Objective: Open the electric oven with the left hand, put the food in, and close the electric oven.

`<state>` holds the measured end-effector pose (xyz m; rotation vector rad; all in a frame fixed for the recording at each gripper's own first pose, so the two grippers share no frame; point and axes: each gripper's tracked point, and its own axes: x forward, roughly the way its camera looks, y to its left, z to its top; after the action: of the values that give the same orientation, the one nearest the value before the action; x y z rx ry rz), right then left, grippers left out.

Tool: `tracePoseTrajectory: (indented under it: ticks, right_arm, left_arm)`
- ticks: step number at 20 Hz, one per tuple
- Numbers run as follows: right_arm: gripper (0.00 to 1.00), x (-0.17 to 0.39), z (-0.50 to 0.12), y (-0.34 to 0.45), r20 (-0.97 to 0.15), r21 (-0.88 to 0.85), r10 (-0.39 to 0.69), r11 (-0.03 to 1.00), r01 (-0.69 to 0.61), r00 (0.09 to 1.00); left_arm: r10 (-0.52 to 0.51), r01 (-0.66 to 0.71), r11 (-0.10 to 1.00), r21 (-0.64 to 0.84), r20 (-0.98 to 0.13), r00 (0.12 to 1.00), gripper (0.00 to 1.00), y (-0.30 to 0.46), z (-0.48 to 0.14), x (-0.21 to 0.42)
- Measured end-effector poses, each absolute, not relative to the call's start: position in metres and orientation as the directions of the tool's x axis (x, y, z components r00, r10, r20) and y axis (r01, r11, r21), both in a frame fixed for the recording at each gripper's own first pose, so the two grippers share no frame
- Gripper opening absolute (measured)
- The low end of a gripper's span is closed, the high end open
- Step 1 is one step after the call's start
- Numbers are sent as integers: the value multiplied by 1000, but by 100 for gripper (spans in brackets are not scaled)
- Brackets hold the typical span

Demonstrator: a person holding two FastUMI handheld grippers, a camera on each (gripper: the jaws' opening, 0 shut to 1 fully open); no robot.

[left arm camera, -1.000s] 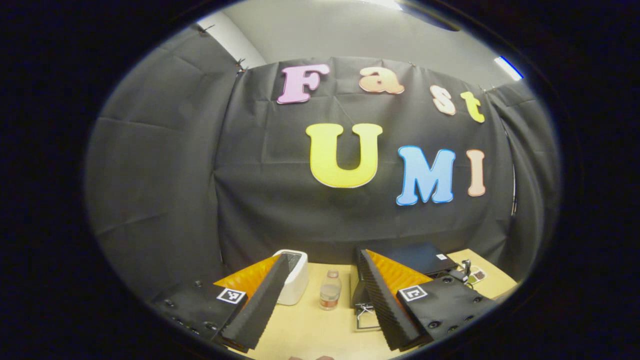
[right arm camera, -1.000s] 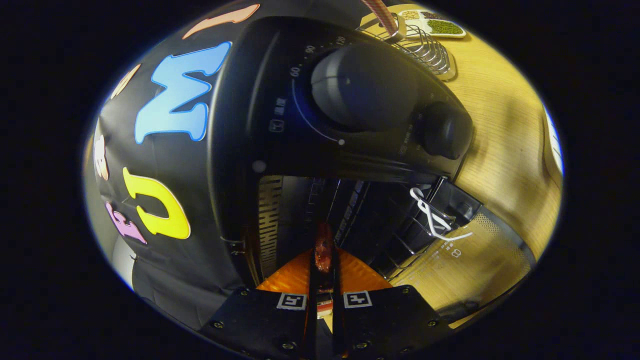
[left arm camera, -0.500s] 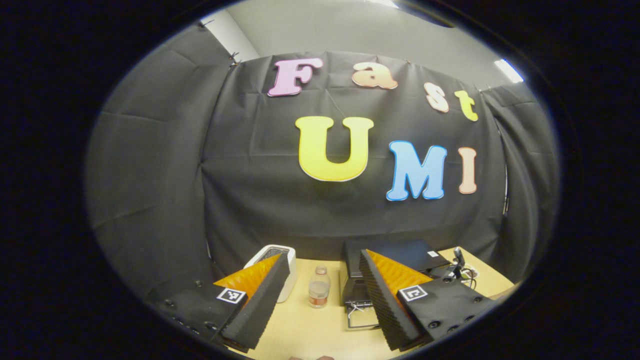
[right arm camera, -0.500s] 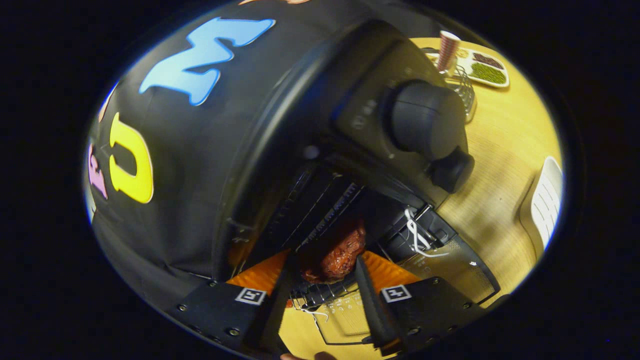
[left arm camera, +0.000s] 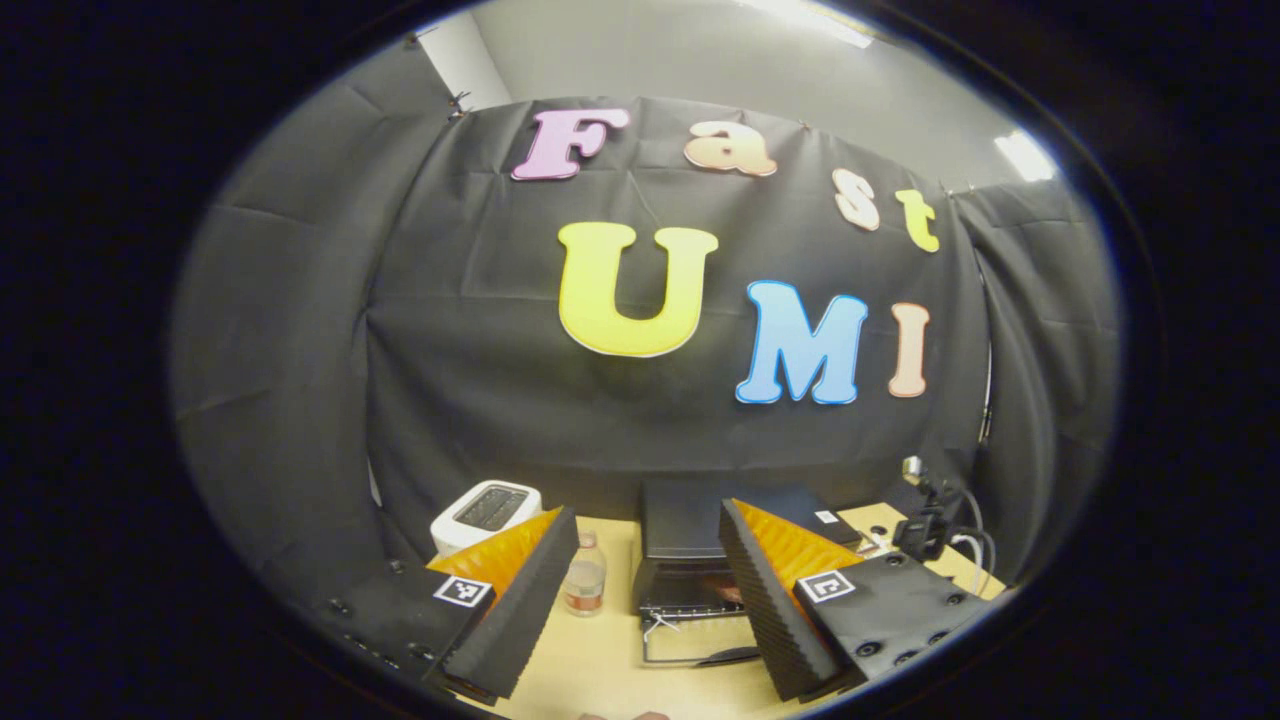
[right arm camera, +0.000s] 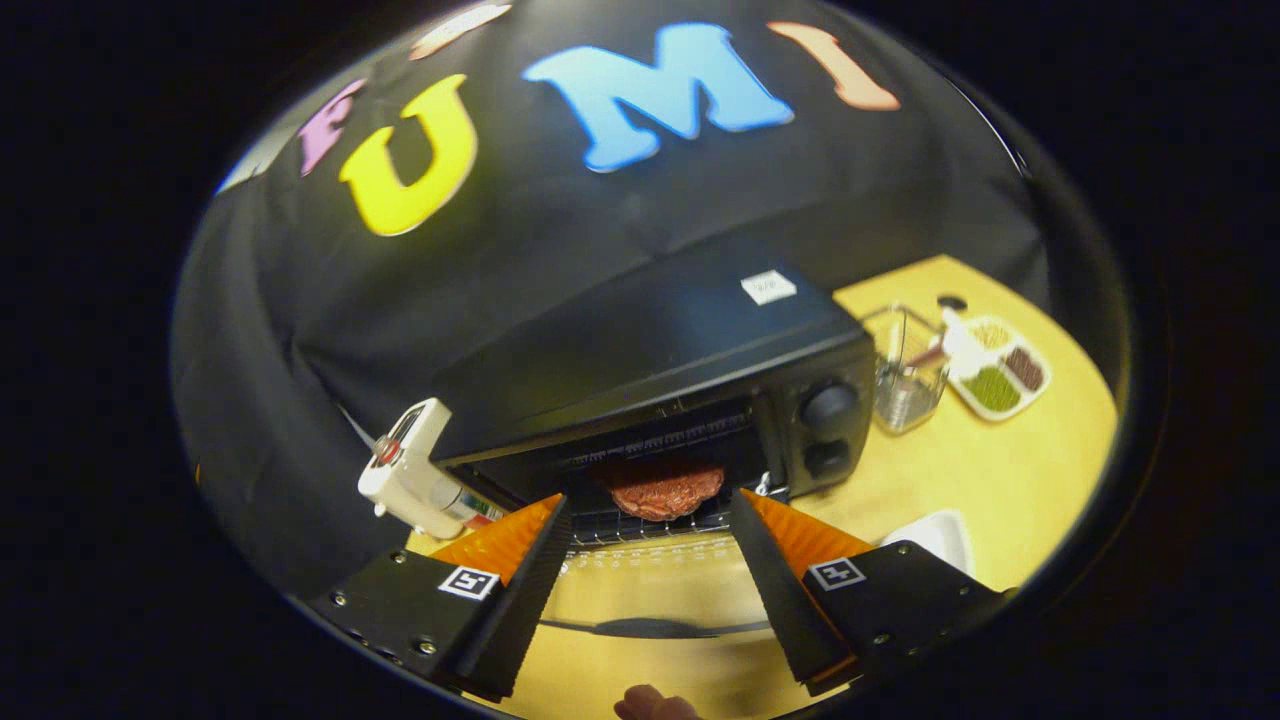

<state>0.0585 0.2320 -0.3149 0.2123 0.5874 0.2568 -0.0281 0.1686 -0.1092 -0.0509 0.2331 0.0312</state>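
Withdrawn from the oven (right arm camera: 660, 370), right gripper (right arm camera: 650, 570) spread (patty (right arm camera: 660, 488) inside on rack); left gripper (left arm camera: 640, 590) spread.

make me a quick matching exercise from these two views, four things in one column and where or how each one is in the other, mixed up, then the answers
Things:
1. meat patty
2. oven door
3. wire basket
4. right gripper

States:
A. dropped open, lying flat in front of the oven
B. open, holding nothing
C. lying on the rack inside the oven
D. standing on the table beside the oven's knob end

Pairs: 1-C, 2-A, 3-D, 4-B
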Motion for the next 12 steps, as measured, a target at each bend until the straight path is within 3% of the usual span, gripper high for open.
tracePoseTrajectory:
  ticks: [6, 12]
  right_arm:
    - [96, 27, -181, 187, -260, 133, 282, 958, -255, 923]
    - [96, 8, -96, 135, -96, 97, 197, 977, -188, 976]
  left_arm:
    - [4, -15, 998, -54, -188, 982, 99, 135, -98, -20]
    - [4, -10, 999, -43, -137, 991, 99, 104, -79, -19]
